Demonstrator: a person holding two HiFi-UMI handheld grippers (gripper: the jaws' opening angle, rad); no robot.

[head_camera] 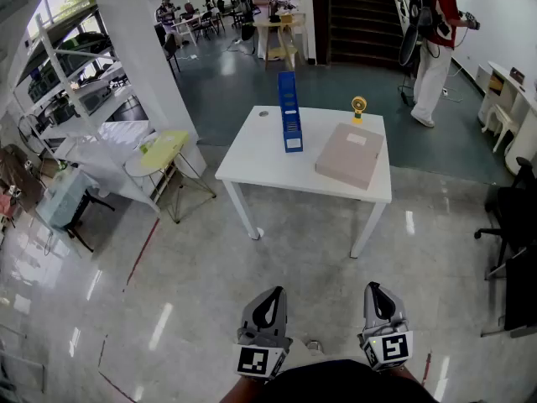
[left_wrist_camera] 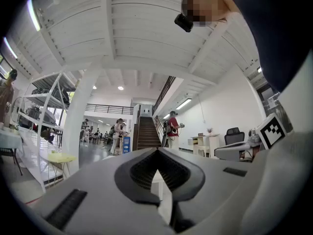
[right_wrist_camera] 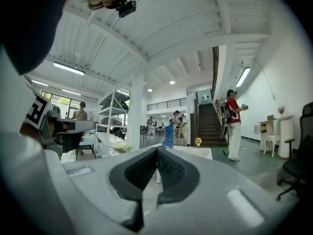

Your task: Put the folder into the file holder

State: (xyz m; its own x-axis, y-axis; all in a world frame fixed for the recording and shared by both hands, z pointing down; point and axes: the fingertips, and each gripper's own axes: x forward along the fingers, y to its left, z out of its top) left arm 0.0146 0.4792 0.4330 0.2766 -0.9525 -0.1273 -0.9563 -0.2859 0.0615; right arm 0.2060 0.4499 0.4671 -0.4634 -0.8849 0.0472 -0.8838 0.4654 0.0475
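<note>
A pinkish-beige folder (head_camera: 351,154) lies flat on the right half of a white table (head_camera: 252,154). A tall blue file holder (head_camera: 289,112) stands upright near the table's middle; it also shows far off as the blue file holder (right_wrist_camera: 168,135) in the right gripper view. My left gripper (head_camera: 269,296) and right gripper (head_camera: 377,292) hang low near my body, well short of the table, over the glossy floor. Both are shut with nothing between the jaws. In each gripper view the jaw tips, left gripper (left_wrist_camera: 157,152) and right gripper (right_wrist_camera: 157,150), meet.
A small yellow fan (head_camera: 358,107) stands at the table's far edge. A yellow side table (head_camera: 164,149) and white furniture sit to the left, a black office chair (head_camera: 510,225) to the right. A person in red (head_camera: 436,40) stands beyond the table near stairs.
</note>
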